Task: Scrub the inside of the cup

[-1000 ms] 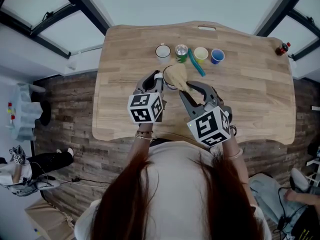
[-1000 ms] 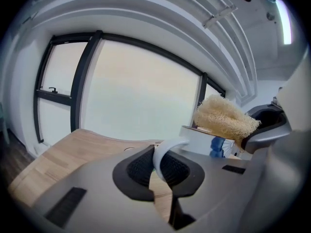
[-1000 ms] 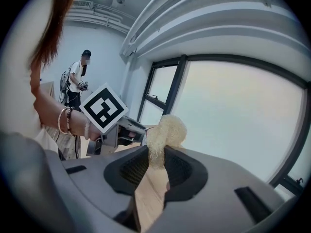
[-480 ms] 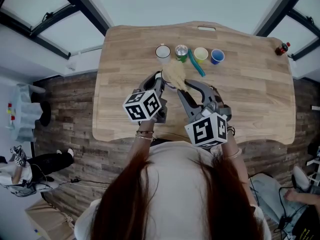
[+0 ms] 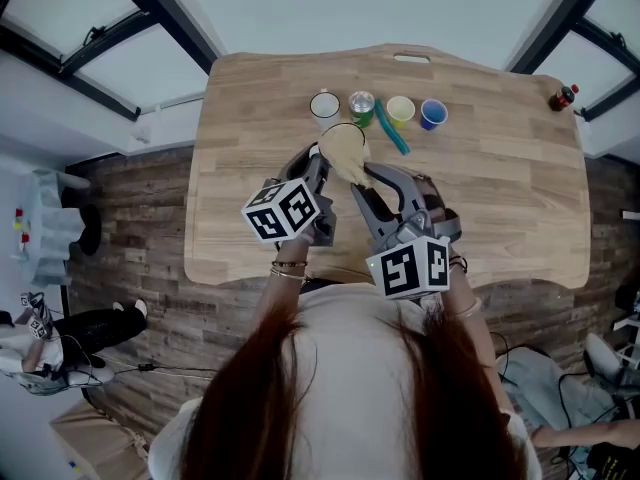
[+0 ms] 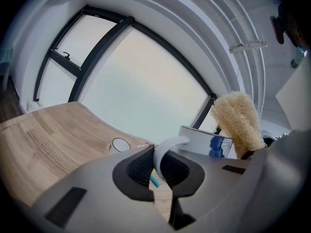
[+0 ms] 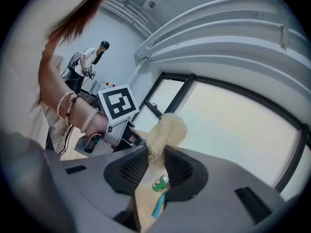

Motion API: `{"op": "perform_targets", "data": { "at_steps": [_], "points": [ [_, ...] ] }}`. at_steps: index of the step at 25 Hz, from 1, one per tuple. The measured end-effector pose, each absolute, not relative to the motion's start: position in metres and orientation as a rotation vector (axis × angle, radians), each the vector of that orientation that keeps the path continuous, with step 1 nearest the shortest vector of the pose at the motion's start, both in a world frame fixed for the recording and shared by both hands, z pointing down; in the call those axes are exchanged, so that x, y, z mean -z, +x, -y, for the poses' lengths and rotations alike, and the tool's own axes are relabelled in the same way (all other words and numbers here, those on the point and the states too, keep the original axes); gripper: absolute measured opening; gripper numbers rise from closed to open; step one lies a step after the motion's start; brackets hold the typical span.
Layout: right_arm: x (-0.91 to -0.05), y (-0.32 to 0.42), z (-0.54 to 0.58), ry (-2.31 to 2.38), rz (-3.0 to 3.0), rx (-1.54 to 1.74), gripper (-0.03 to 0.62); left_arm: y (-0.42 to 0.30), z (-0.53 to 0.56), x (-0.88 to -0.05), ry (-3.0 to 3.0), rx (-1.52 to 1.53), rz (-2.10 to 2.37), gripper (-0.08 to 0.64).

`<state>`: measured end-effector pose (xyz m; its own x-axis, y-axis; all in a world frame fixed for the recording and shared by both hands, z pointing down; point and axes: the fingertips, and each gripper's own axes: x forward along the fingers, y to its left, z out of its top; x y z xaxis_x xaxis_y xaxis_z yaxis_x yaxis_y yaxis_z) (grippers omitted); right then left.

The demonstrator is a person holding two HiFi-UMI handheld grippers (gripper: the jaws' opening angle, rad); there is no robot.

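Observation:
My left gripper (image 5: 318,168) (image 6: 155,168) is shut on the curved handle of a white cup (image 6: 204,139) and holds it above the wooden table (image 5: 500,188). My right gripper (image 5: 362,186) (image 7: 154,165) is shut on a tan loofah sponge (image 5: 343,151) (image 7: 165,130). In the head view the sponge covers the cup's mouth. The left gripper view shows it (image 6: 239,123) rising over the cup's rim at the right. The cup's inside is hidden.
Along the table's far side stand a white cup (image 5: 325,105), a green can (image 5: 362,106), a yellow cup (image 5: 401,109) and a blue cup (image 5: 434,113). A teal brush (image 5: 392,128) lies by the can. A dark bottle (image 5: 566,97) sits at the far right corner.
Both grippers have tilted and shifted slightly toward the table's far side with the cup and sponge. The marker cubes now sit lower and turned.

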<state>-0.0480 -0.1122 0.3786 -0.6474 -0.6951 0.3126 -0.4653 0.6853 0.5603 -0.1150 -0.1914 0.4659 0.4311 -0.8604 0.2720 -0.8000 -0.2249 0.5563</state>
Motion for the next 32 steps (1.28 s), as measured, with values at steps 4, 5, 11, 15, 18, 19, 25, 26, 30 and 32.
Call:
{"op": "perform_targets", "data": {
  "at_steps": [4,5,11,15,18,19,25,26,30,32],
  "points": [
    [-0.379,-0.049,0.111,0.888,2.387,0.614,0.110,-0.115,0.192,-0.465,2.043,0.150,1.385,0.029],
    [-0.378,-0.050,0.110,0.886,2.388,0.619,0.110,-0.115,0.192,-0.465,2.039,0.161,1.380,0.029],
    [-0.376,-0.050,0.107,0.884,2.386,0.656,0.110,-0.113,0.191,-0.463,2.025,0.210,1.356,0.029],
    [-0.375,-0.052,0.104,0.875,2.387,0.687,0.110,-0.112,0.191,-0.462,2.001,0.262,1.331,0.028],
    [-0.373,-0.054,0.101,0.870,2.390,0.702,0.110,-0.113,0.190,-0.458,1.983,0.301,1.312,0.029],
    [-0.373,-0.054,0.100,0.867,2.391,0.706,0.110,-0.113,0.190,-0.457,1.977,0.312,1.307,0.029],
    [-0.373,-0.056,0.096,0.845,2.399,0.722,0.110,-0.112,0.188,-0.455,1.953,0.352,1.282,0.029],
    [-0.374,-0.056,0.095,0.837,2.399,0.724,0.110,-0.112,0.188,-0.455,1.946,0.361,1.275,0.028],
    [-0.379,-0.059,0.089,0.806,2.402,0.724,0.110,-0.115,0.187,-0.453,1.928,0.392,1.268,0.028],
    [-0.381,-0.061,0.086,0.794,2.404,0.718,0.110,-0.117,0.187,-0.452,1.925,0.404,1.267,0.029]
  ]
}}
